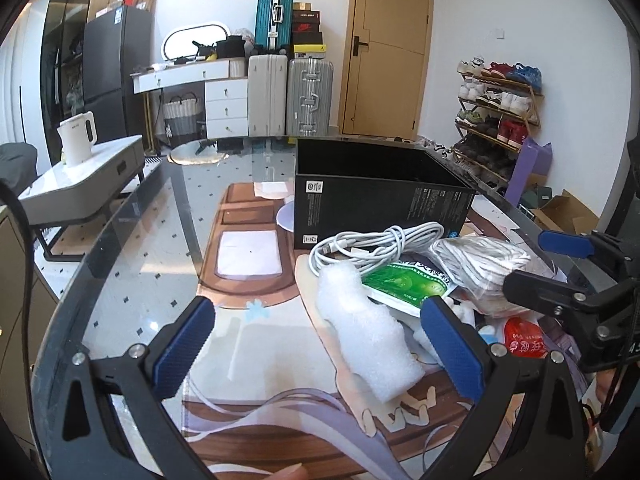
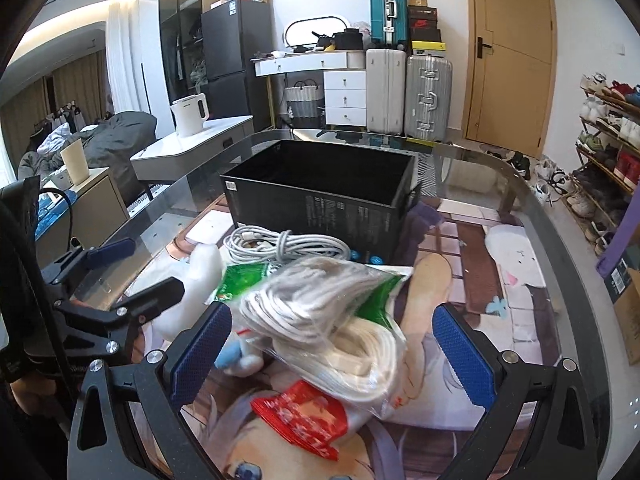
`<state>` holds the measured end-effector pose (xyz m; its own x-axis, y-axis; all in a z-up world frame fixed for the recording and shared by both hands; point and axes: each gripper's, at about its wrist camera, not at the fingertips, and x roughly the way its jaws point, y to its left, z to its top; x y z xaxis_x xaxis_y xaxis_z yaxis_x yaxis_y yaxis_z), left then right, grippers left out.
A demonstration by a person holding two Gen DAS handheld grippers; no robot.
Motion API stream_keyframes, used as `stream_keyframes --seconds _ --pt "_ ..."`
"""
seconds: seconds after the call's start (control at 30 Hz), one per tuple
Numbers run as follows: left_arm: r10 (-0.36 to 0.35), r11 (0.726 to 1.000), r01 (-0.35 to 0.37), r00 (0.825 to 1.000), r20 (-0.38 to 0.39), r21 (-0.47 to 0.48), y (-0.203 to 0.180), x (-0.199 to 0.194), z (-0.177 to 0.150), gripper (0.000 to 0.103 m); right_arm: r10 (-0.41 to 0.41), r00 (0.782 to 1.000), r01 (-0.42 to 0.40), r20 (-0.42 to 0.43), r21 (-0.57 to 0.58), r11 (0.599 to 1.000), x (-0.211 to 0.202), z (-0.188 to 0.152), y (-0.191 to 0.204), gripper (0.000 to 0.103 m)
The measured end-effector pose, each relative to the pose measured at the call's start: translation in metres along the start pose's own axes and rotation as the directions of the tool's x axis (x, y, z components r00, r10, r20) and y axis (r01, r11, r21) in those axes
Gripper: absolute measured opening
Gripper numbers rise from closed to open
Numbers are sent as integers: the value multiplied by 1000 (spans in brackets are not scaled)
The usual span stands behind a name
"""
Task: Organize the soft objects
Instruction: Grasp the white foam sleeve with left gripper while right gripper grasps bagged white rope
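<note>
A pile of soft things lies on the printed mat in front of an open black box (image 1: 372, 188) (image 2: 320, 200). It holds a white foam wrap (image 1: 368, 332), a coiled white cable (image 1: 376, 246) (image 2: 280, 246), a bagged white rope (image 1: 480, 264) (image 2: 324, 328), a green packet (image 1: 404, 284) (image 2: 244, 276) and a red packet (image 2: 308, 416) (image 1: 524, 338). My left gripper (image 1: 320, 340) is open around the foam wrap. My right gripper (image 2: 332, 344) is open around the bagged rope.
The glass table's curved edge (image 1: 120, 216) runs on the left, and its rim (image 2: 560, 240) shows on the right. A white kettle (image 1: 78, 136) stands on a side table. Suitcases (image 1: 288, 96), a door and a shoe rack (image 1: 496, 116) stand beyond.
</note>
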<state>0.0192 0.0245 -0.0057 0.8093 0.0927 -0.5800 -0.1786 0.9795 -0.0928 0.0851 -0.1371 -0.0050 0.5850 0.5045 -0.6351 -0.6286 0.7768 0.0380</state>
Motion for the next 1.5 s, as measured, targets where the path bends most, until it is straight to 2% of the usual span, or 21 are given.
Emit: stream_keyframes --seconds 0.2,0.27,0.53,0.57,0.67,1.0,1.1,1.17,1.23,1.5 --pt "13 1000 -13 1000 -14 8 0 2 -1 103 18 999 -18 -29 -1 1000 13 10 6 103" --pt "-2 1000 2 1000 -17 -1 3 2 0 103 20 999 -19 -38 8 1000 17 15 6 103" --pt "-2 1000 2 1000 -21 7 2 3 -1 103 -10 995 11 -104 3 1000 33 21 4 102" --pt "-3 1000 3 1000 -23 9 2 3 -1 103 -12 994 12 -109 1 1000 34 21 4 100" --pt "-6 1000 6 1000 -28 9 2 4 -1 103 5 991 -4 -137 8 1000 37 18 0 86" --pt "4 1000 -3 998 -69 11 0 11 -1 102 18 987 -20 -157 -8 1000 42 14 3 64" --pt "-12 1000 12 996 -85 5 1 14 0 95 30 988 -30 -155 4 1000 40 14 1 61" --pt "-37 999 37 993 -112 -3 2 18 0 86 35 987 -34 -154 5 999 39 14 0 59" --pt "-63 998 62 990 -123 -8 2 19 1 84 39 987 -38 -153 11 999 38 14 0 58" --pt "-146 989 150 979 -143 17 -7 19 0 56 58 990 -51 -131 56 997 30 13 -9 48"
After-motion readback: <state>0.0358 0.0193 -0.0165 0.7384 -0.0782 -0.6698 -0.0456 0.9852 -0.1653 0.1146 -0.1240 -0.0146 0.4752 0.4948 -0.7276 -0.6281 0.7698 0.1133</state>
